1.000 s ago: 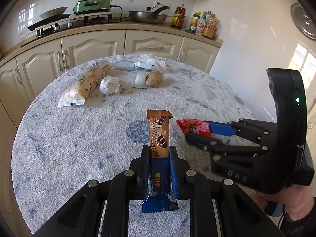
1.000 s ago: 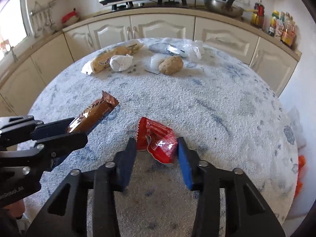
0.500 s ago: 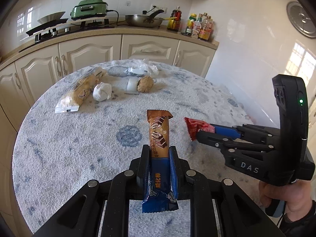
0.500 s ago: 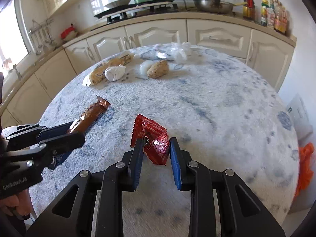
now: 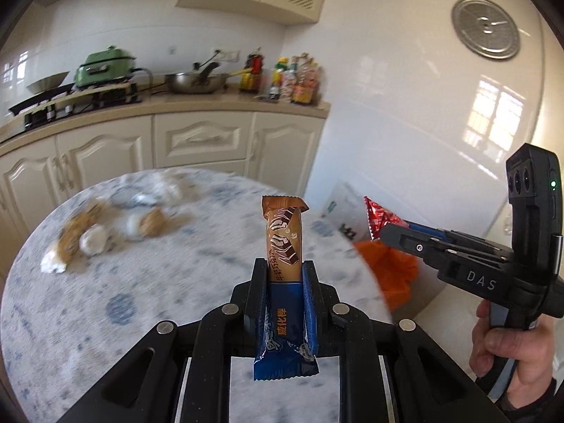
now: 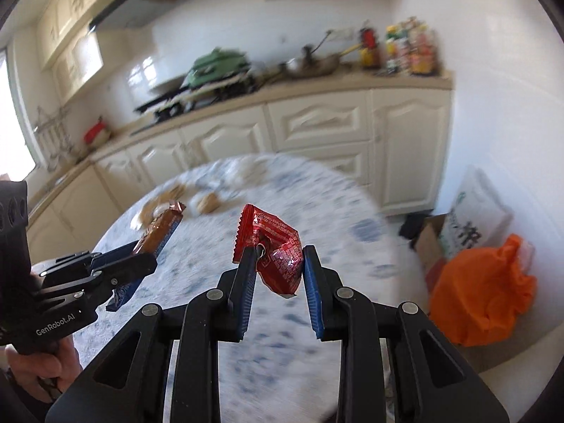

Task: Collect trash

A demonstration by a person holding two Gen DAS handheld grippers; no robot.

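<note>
L tongs (image 5: 284, 275) clamped on brown-blue snack bar wrapper (image 5: 284, 243), frame center, held above the worktop (image 5: 105, 292). R tongs (image 6: 278, 268) clamped on crumpled red wrapper (image 6: 271, 246), also center. Orange bag (image 6: 483, 292) on floor, lower right, w/ a white sack (image 6: 476, 218) behind. Leftover food (image 5: 105, 229) blurred, mid-left on worktop. Vs 1 s ago: both wrappers lifted higher, view swung toward the bag.

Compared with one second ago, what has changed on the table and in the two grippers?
Both grippers rose off the table and swung toward the orange bag on the floor. The left gripper carries the brown and blue snack bar; the right gripper, loosely around the red wrapper before, has clamped and lifted it. The food farther back stayed put.
</note>
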